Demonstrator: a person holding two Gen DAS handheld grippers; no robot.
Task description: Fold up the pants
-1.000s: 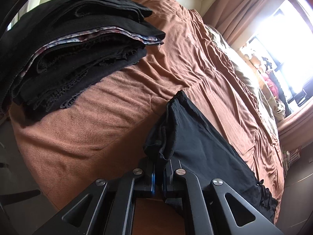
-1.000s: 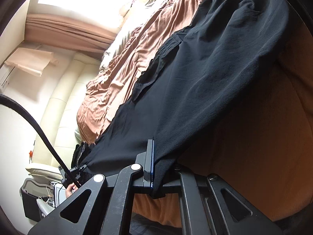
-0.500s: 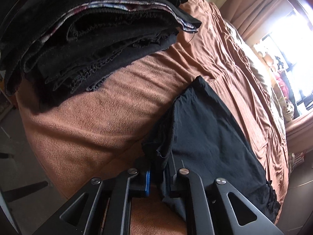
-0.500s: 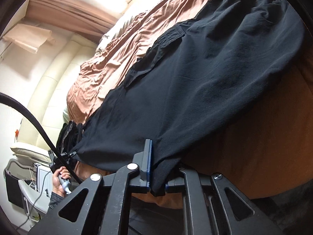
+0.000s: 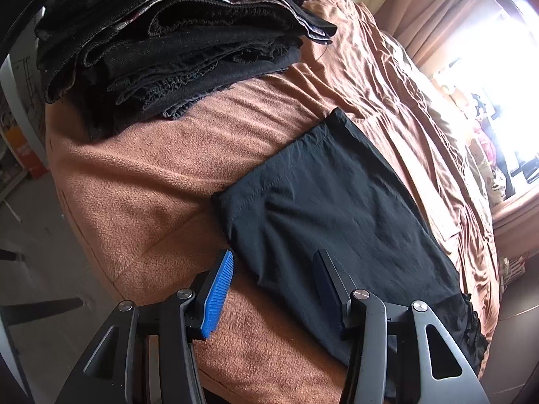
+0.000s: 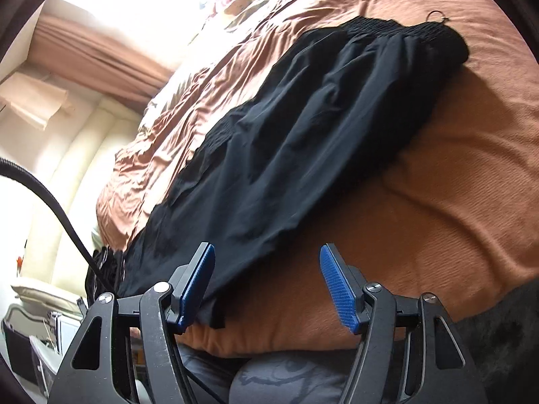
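Observation:
The black pants (image 5: 330,208) lie flat on the brown blanket (image 5: 151,181) near the bed's front edge. In the right wrist view the pants (image 6: 303,134) stretch away, with the gathered waistband (image 6: 404,30) at the far end. My left gripper (image 5: 273,269) is open and empty, with the hem corner of the pants lying between its blue-padded fingers (image 5: 219,289). My right gripper (image 6: 266,269) is open and empty just above the pants' near edge, and its left finger (image 6: 195,286) overlaps the cloth.
A stack of folded dark clothes (image 5: 175,43) sits on the bed's far left corner. Rumpled brown bedding (image 6: 209,77) runs toward a bright window (image 5: 505,50) with curtains. A cream headboard (image 6: 84,155) stands behind. A black cable (image 6: 60,208) crosses the right wrist view.
Both grippers were shut on the pants' edge, holding it raised. Both have opened and let go; the pants now lie flat on the blanket.

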